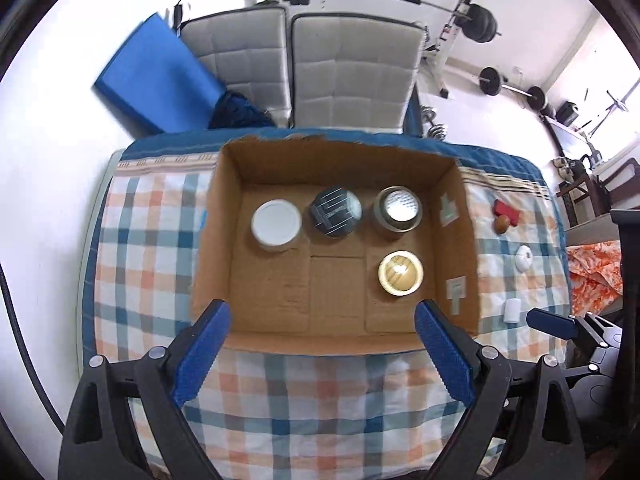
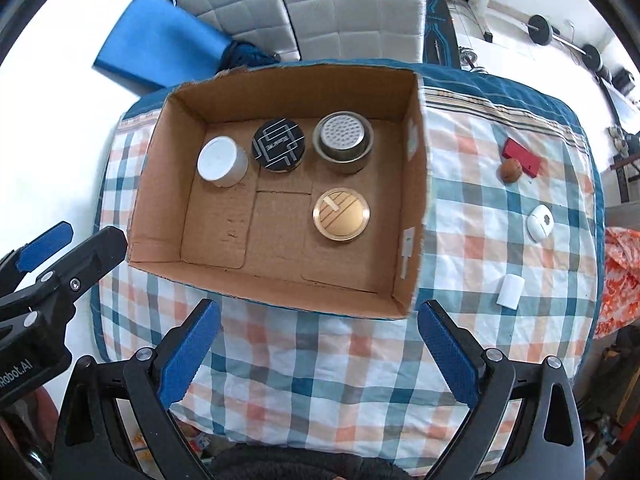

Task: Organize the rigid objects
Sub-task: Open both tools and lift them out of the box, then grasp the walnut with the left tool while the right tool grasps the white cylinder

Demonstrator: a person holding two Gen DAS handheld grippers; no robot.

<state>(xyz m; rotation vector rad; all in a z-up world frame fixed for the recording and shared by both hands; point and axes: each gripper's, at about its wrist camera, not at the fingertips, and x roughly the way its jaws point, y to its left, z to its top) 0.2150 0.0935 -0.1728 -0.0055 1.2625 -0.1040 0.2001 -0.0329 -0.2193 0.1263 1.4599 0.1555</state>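
An open cardboard box (image 1: 218,216) (image 2: 418,184) sits on the checked cloth. Inside stand a white-lidded jar (image 1: 276,224) (image 2: 222,162), a black patterned tin (image 1: 336,212) (image 2: 278,144), a metal perforated-lid container (image 1: 398,208) (image 2: 344,140) and a gold-lidded tin (image 1: 400,273) (image 2: 341,214). Right of the box lie a red block (image 1: 507,210) (image 2: 520,156), a brown ball (image 1: 502,223) (image 2: 511,170), a white round device (image 1: 523,257) (image 2: 540,222) and a white cylinder (image 1: 512,310) (image 2: 510,290). My left gripper (image 1: 322,316) is open and empty at the box's near wall. My right gripper (image 2: 318,316) is open and empty, near the box's near right corner.
The checked cloth (image 1: 320,400) (image 2: 320,368) covers a small table. Grey cushions (image 1: 352,76) and a blue mat (image 1: 156,76) lean behind it. Weight bars (image 1: 472,20) stand at the back right. An orange cloth (image 1: 596,272) lies to the right.
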